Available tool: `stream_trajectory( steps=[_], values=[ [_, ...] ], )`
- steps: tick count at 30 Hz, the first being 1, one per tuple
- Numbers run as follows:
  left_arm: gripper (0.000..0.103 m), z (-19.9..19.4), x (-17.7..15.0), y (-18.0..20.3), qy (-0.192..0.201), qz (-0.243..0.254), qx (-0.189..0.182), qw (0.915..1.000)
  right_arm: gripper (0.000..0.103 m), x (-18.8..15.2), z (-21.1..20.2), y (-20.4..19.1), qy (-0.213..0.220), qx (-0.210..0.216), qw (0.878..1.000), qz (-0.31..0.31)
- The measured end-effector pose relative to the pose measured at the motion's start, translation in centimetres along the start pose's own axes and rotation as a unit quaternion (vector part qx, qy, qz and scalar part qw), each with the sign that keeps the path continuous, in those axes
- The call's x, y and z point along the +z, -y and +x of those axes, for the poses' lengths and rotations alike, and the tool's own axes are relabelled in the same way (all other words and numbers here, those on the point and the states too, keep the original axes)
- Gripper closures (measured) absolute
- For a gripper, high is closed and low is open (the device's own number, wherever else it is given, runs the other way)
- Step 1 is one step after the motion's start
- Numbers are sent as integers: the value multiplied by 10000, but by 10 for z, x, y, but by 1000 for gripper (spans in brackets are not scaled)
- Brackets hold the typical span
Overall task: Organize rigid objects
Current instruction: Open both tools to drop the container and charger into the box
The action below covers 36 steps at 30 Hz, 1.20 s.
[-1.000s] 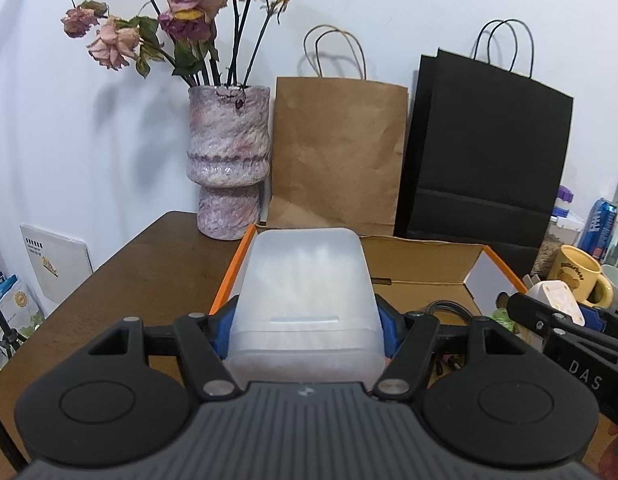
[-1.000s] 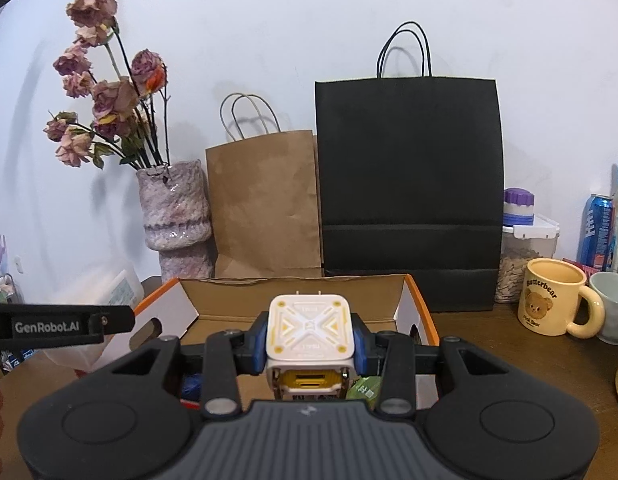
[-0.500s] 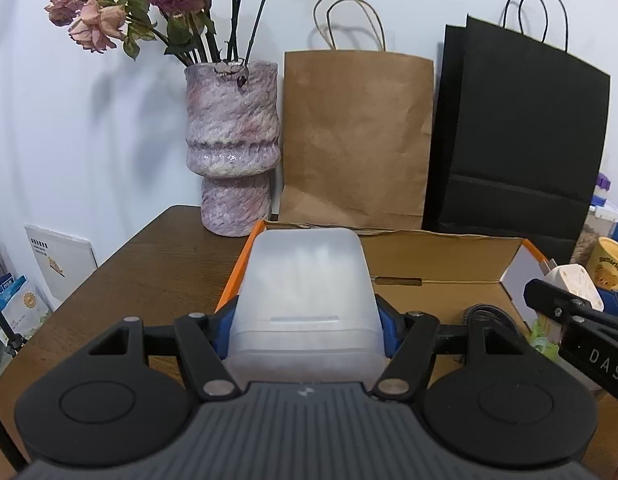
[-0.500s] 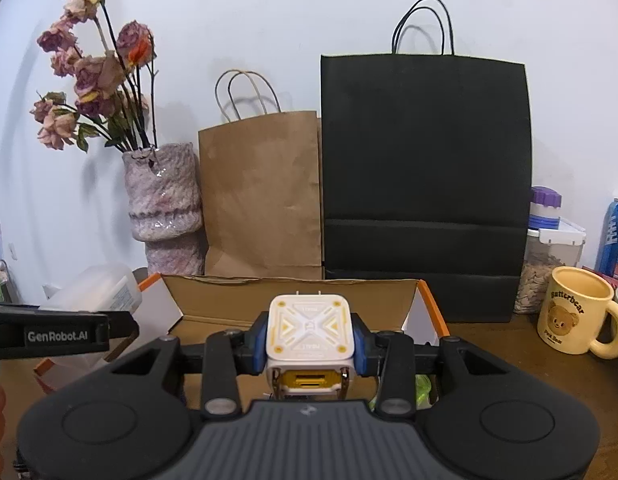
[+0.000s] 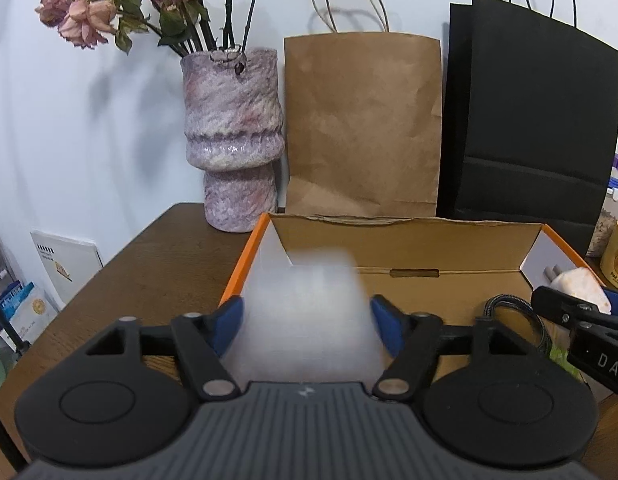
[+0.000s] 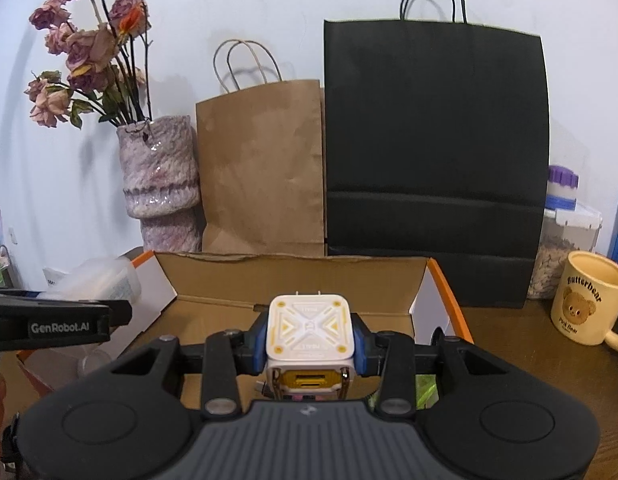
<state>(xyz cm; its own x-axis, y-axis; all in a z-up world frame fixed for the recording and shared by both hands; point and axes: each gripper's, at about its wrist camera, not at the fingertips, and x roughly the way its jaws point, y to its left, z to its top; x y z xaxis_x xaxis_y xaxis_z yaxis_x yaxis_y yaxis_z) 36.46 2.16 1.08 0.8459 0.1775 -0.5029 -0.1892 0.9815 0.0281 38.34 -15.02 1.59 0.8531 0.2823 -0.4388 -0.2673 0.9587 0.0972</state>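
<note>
Opening over the orange-edged cardboard box [image 5: 409,248], the left claw [image 5: 307,322] releases the translucent white plastic container [image 5: 305,320], now blurred and dropping clear of the blue pads [image 5: 229,320], so that item is nearly stowed. The right claw [image 6: 311,344] stays clenched on the white-and-yellow cube charger [image 6: 310,332] above the same box.

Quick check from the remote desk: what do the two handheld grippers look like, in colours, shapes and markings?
Both match: a ribbed grey body, black linkage arms with silver pivot pins, round black discs either side, and blue pads on the fingertips. The left gripper shows white "GenRobot.AI" lettering on its black side in the right wrist view; the right gripper shows "DAS" in the left wrist view. No cables or sleeves are visible.
</note>
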Motion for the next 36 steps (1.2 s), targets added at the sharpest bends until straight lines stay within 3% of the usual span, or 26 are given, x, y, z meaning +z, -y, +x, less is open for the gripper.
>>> stream_trajectory(
  steps=[1, 3, 5, 9, 23, 36],
  values=[
    [17, -2, 0, 0, 51, 14, 25, 10000, 62, 0, -1, 1, 21, -27, 10000, 0],
    [7, -5, 0, 1, 151, 43, 44, 9999, 48, 1, -2, 2, 74, -87, 9999, -2],
    [0, -8, 0, 1, 217, 48, 52, 9997, 21, 3, -6, 4, 193, -75, 9998, 14],
    [0, -10, 3, 0, 265, 16, 38, 9996, 1, 6, -12, 5, 381, -123, 9992, 24],
    [0, -14, 3, -5, 248, -133, 31, 9996, 0, 5, -15, 6, 355, -239, 9991, -4],
    [0, -42, -2, -11, 369, -179, -73, 9991, 0, 6, -56, 9, 645, -284, 9975, -37]
  ],
)
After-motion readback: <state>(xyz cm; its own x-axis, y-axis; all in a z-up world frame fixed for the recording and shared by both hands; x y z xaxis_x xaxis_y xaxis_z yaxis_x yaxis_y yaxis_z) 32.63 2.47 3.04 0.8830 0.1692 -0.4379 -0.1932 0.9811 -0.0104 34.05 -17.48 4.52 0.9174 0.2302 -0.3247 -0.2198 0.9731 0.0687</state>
